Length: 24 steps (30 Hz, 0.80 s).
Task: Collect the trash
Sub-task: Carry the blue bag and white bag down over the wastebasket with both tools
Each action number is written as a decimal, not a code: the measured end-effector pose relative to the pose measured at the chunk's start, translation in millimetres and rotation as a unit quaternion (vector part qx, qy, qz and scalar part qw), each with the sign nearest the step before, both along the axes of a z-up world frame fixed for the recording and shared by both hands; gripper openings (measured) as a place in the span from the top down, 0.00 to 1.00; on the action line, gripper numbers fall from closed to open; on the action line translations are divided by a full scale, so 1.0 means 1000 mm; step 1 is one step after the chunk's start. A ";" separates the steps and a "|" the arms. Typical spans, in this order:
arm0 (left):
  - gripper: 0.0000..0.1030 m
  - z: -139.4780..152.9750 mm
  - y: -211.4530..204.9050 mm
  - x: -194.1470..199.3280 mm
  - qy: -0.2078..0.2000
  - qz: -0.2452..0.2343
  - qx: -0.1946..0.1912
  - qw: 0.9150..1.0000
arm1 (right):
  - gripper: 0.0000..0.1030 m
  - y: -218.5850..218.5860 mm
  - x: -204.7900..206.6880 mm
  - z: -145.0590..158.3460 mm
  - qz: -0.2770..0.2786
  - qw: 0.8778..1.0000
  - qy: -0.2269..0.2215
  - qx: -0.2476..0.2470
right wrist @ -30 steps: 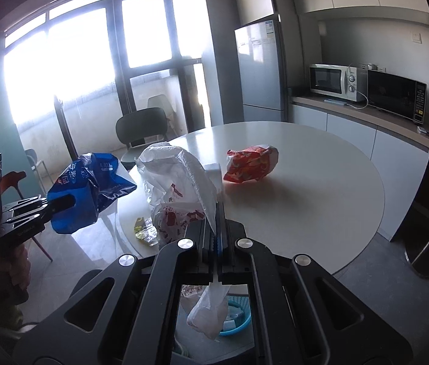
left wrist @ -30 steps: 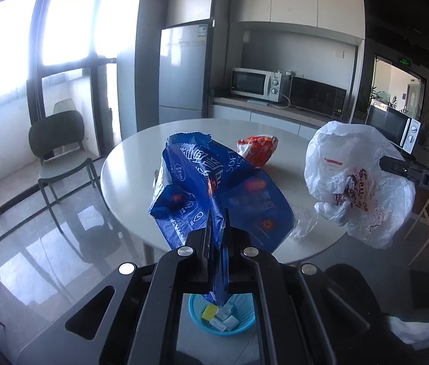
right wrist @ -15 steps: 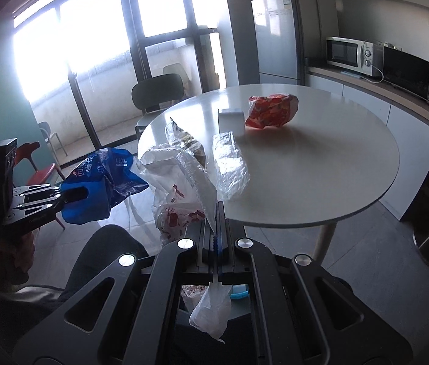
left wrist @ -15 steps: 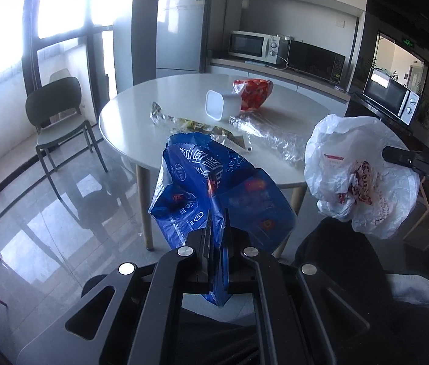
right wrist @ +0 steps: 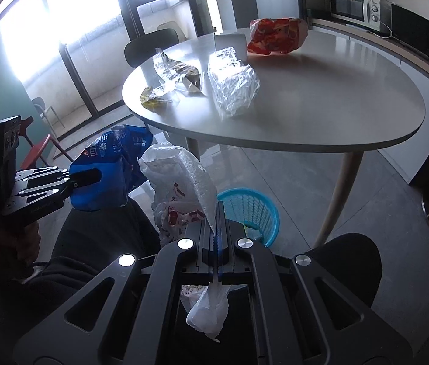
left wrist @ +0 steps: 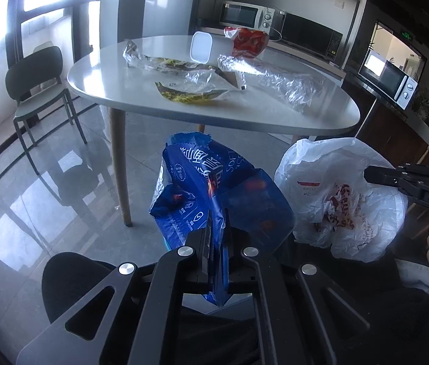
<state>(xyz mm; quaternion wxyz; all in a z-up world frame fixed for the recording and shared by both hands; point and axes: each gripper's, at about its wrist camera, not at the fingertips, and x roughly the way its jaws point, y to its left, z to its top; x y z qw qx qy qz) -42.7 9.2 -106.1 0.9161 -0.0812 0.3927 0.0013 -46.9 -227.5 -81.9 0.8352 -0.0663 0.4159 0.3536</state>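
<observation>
- Two pieces of trash are already in your grip, and the left wrist view shows the first: your left gripper point(left wrist: 217, 237) is clamped tight on the blue wrapper point(left wrist: 211, 188), which stands up from the pinch toward the table point(left wrist: 275, 115). To its right your right gripper point(left wrist: 396, 179) holds the white plastic bag point(left wrist: 336, 194) level with it. No bin shows in this view; only a sliver of light blue peeks out behind the wrapper, too little to identify.
- From the right wrist view, your right gripper point(right wrist: 216, 234) has its jaws closed on a fold of the white plastic bag point(right wrist: 184, 188), a tail of it hanging out behind the fingers. The blue basket point(right wrist: 250, 213) sits on the floor just ahead and slightly right of those fingertips, under the table's point(right wrist: 336, 121) near edge. Your left gripper point(right wrist: 86, 178), with the blue wrapper point(right wrist: 108, 173), hangs well off to the left, so the right hand looks nearer the basket and probably drops first.
- More wrappers point(right wrist: 232, 82) lie on the tabletop, not yet collected.
</observation>
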 end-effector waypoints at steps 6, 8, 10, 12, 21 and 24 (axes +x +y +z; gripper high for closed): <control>0.98 -0.032 0.008 0.015 0.024 0.011 -0.015 1.000 | 0.99 0.006 0.013 -0.035 -0.014 0.999 0.022 -0.028; 0.98 -0.041 0.009 0.020 0.027 0.010 -0.018 0.999 | 0.99 0.011 0.018 -0.050 -0.017 0.999 0.032 -0.033; 0.98 -0.052 0.009 0.027 0.035 0.011 -0.021 0.999 | 0.99 0.015 0.025 -0.067 -0.025 0.998 0.043 -0.036; 0.98 -0.062 0.010 0.034 0.042 0.011 -0.029 0.999 | 0.99 0.019 0.031 -0.083 -0.033 0.997 0.058 -0.032; 0.98 -0.095 0.015 0.065 0.070 0.011 -0.058 0.996 | 0.99 0.039 0.057 -0.129 -0.056 0.994 0.074 -0.054; 0.98 -0.103 0.017 0.079 0.085 0.012 -0.056 0.995 | 0.99 0.046 0.068 -0.144 -0.065 0.992 0.084 -0.062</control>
